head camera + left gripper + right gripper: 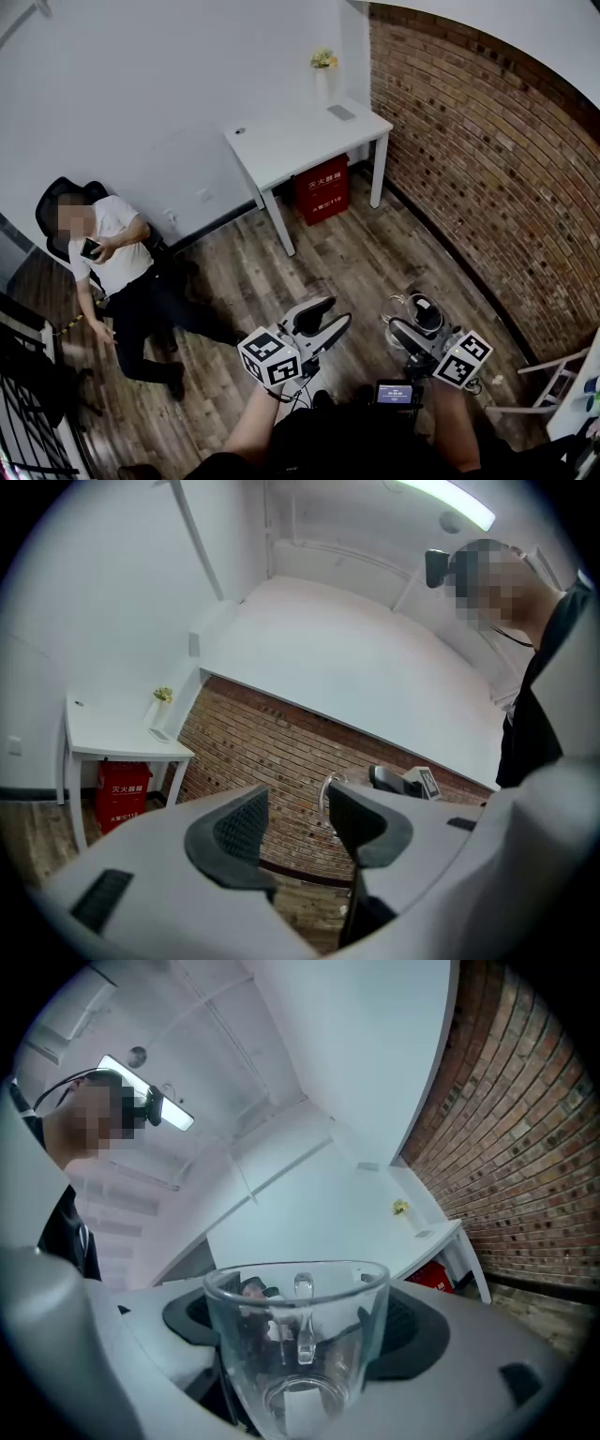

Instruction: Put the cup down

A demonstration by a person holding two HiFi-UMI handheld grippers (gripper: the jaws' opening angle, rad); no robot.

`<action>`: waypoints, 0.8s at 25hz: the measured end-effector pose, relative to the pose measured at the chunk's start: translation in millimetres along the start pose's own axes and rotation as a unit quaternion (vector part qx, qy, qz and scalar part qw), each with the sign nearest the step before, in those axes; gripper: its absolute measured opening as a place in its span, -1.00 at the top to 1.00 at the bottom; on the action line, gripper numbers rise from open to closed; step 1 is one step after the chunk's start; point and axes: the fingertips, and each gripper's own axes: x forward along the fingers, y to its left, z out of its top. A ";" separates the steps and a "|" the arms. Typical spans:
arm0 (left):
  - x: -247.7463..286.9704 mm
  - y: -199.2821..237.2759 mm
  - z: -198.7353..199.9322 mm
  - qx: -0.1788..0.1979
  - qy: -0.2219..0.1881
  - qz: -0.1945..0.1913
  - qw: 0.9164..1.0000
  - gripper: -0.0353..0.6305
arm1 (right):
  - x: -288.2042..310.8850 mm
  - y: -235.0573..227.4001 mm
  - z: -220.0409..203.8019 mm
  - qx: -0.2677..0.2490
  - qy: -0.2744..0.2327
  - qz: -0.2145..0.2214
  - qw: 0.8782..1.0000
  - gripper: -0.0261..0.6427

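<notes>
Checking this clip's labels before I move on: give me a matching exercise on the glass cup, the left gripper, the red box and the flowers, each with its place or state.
1. glass cup
2. left gripper
3. red box
4. flowers

A. under the white table
B. jaws apart, nothing between them
C. on the white table's far corner
D. gripped between the jaws of the right gripper

Pairs: 1-D, 2-B, 3-A, 4-C.

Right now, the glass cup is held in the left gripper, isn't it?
Not quite. The glass cup is held in the right gripper, not the left. The right gripper view shows it between that gripper's jaws; the left gripper is open with nothing in it.
</notes>
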 end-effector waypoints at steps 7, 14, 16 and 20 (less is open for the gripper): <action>0.8 -1.1 -2.8 -0.002 0.004 0.000 1.000 0.28 | -1.0 2.1 -1.4 0.003 0.004 0.005 1.000 -0.36; 3.1 -2.6 -6.7 -0.004 0.009 0.000 1.000 0.28 | -4.0 -0.5 -2.6 0.006 0.005 0.003 1.000 -0.36; 3.7 -2.7 -7.3 -0.005 0.011 0.001 1.000 0.28 | -5.0 -1.5 -1.7 0.007 0.005 0.002 1.000 -0.36; 7.8 -3.7 -9.5 -0.006 0.014 0.002 1.000 0.28 | -8.5 -5.4 -0.5 0.010 0.003 0.002 1.000 -0.36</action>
